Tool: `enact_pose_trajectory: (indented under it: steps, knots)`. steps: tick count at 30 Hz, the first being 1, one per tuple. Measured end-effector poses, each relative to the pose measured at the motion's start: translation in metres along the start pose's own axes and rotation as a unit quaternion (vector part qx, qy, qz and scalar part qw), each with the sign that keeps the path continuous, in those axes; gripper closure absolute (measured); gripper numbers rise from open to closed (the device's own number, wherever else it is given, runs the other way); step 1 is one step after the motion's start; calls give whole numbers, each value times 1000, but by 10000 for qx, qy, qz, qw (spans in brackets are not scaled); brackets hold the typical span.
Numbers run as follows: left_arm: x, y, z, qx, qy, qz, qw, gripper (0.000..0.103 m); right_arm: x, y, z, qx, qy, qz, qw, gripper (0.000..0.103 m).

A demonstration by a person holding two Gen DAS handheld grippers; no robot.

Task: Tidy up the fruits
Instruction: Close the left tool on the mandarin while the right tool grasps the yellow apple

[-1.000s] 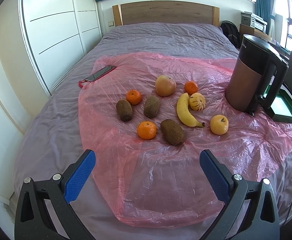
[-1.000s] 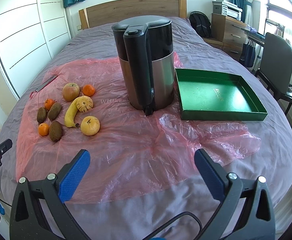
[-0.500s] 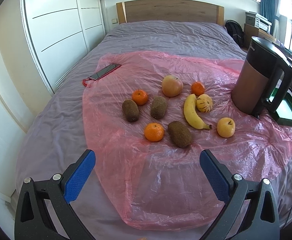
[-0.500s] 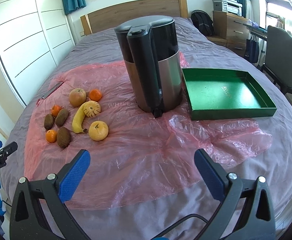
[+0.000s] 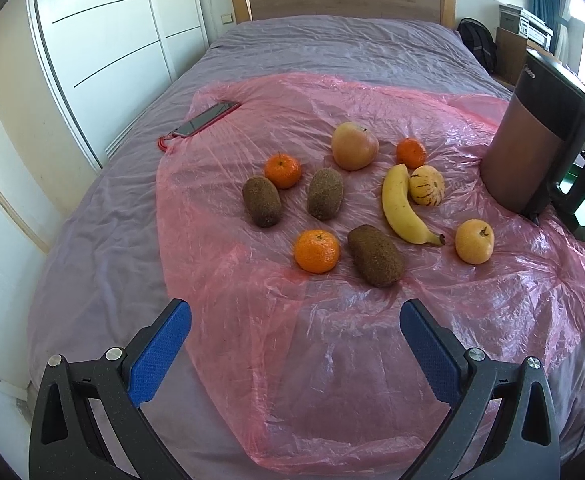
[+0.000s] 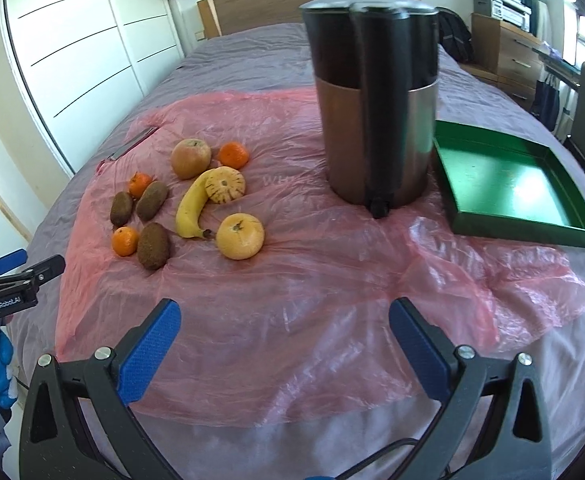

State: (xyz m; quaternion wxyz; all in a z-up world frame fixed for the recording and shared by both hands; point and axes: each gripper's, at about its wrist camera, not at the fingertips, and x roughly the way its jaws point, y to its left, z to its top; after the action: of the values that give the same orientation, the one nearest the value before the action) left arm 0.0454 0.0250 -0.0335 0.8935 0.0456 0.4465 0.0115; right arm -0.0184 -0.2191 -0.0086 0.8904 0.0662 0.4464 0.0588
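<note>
The left gripper (image 5: 295, 328) hangs wide apart and empty above the near edge of the pink plastic sheet (image 5: 332, 360), and the right gripper (image 6: 284, 326) is likewise spread with nothing in it.

Going left to right across the sheet: a kiwi (image 5: 261, 201) touches a mandarin (image 5: 282, 170), with a second kiwi (image 5: 324, 194) just beside them. Nearer the camera sit another mandarin (image 5: 317, 251) and a third kiwi (image 5: 375, 255). These look light. The kiwis are probably soft and fuzzy, so they should be held gently across the short middle. The mandarins are round and may roll, so they should be pinched at their widest part.

Next comes the large apple (image 5: 354, 146), likely firm, heavier and smooth. The banana (image 5: 400, 208) touches a striped melon (image 5: 426, 185) and bruises easily, so it is best taken across its middle. A small mandarin (image 5: 411, 153) and a yellow apple (image 5: 474, 241) follow.

The kettle (image 6: 374, 96) stands between the fruit and the empty green tray (image 6: 564, 216). The sheet looks slippery.
</note>
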Motion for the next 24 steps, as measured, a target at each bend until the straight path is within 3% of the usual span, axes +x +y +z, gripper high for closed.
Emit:
enact_pose_trajectory:
  steps: [11,24]
  knots:
    - [31,-1,9,81,199,-4,9998,1,41,27,16,-307,322,281,9986,0]
    - [58,-9,27,280,153,37,9995,3,82,42,33,-577,483,370,9965,0]
